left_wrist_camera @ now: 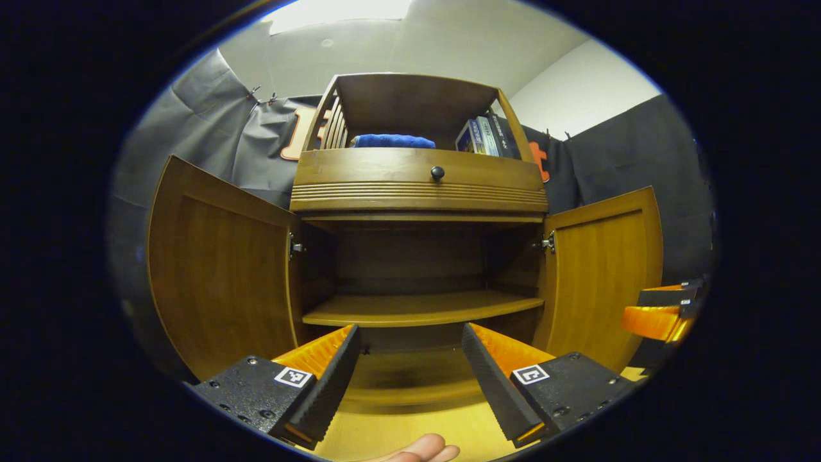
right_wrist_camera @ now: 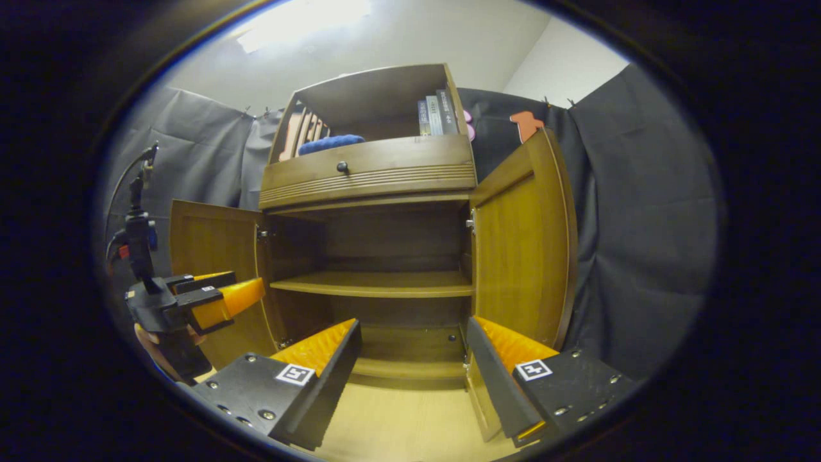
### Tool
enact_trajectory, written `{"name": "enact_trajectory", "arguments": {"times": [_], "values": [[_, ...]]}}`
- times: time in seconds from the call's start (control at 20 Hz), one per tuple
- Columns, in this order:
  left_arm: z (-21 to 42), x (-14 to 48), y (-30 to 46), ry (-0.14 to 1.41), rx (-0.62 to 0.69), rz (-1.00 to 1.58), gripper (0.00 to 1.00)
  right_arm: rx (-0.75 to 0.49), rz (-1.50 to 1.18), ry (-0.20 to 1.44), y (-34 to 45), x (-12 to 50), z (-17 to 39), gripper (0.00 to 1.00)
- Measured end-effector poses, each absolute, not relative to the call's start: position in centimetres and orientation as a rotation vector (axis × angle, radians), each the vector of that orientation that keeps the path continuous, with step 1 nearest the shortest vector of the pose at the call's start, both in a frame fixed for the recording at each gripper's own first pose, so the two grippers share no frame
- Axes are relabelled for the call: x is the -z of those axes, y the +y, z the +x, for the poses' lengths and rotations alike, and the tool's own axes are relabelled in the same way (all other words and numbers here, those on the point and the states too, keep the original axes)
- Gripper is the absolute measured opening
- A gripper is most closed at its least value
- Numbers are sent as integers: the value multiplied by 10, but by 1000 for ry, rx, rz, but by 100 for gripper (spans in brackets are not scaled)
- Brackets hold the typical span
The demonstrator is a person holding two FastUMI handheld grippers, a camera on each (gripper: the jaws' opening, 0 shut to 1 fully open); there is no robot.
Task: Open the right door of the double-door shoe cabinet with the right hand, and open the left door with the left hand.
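Wooden shoe cabinet [left_wrist_camera: 417,192] is right in front of me, both doors swung wide. Going left to right in the left gripper view: the left door [left_wrist_camera: 221,269] hangs open with its inner side facing me, hinge [left_wrist_camera: 295,246] showing at the cabinet edge. Then the open inside, with a bare shelf [left_wrist_camera: 420,309] across the middle. Above that is a drawer [left_wrist_camera: 417,170] with a dark round knob [left_wrist_camera: 437,172], and over it an open cubby with a blue folded cloth [left_wrist_camera: 392,141] on the left and some books [left_wrist_camera: 484,136] standing on the right. Then the right door [left_wrist_camera: 603,276], also open, angled out toward me.

My left gripper [left_wrist_camera: 410,378] sits low in front of the opening, fingers spread wide, nothing between them, not touching either door. A bit of my hand [left_wrist_camera: 420,449] peeks in at the bottom edge.

In the right gripper view, my right gripper [right_wrist_camera: 414,375] is also spread apart and holding nothing, with the right door [right_wrist_camera: 523,250] just beyond its right finger, though I can't tell if they touch. Far left in that view you can see my other gripper, near the left door [right_wrist_camera: 215,269].
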State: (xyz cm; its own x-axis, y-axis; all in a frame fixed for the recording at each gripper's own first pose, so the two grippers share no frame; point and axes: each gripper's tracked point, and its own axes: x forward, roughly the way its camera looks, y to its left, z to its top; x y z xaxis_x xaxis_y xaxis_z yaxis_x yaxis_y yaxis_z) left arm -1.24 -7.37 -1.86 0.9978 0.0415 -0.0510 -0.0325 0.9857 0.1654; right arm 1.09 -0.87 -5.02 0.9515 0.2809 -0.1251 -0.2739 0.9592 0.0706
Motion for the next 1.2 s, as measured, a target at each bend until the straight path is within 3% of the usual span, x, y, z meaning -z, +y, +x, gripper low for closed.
{"name": "enact_trajectory", "arguments": {"times": [0.7, 0.75, 0.85, 1.2], "values": [[9, 49, -66, 94, -43, 147, 96, -301, -10, 139, 64, 83, 46, 98], [11, 46, -62, 87, -52, 148, 95, -282, -14, 147, 65, 85, 47, 94], [13, 44, -54, 88, -63, 151, 96, -272, -17, 156, 71, 85, 46, 98], [24, 52, -51, 114, -49, 161, 94, -291, -69, 112, 87, 65, 35, 98]]}}
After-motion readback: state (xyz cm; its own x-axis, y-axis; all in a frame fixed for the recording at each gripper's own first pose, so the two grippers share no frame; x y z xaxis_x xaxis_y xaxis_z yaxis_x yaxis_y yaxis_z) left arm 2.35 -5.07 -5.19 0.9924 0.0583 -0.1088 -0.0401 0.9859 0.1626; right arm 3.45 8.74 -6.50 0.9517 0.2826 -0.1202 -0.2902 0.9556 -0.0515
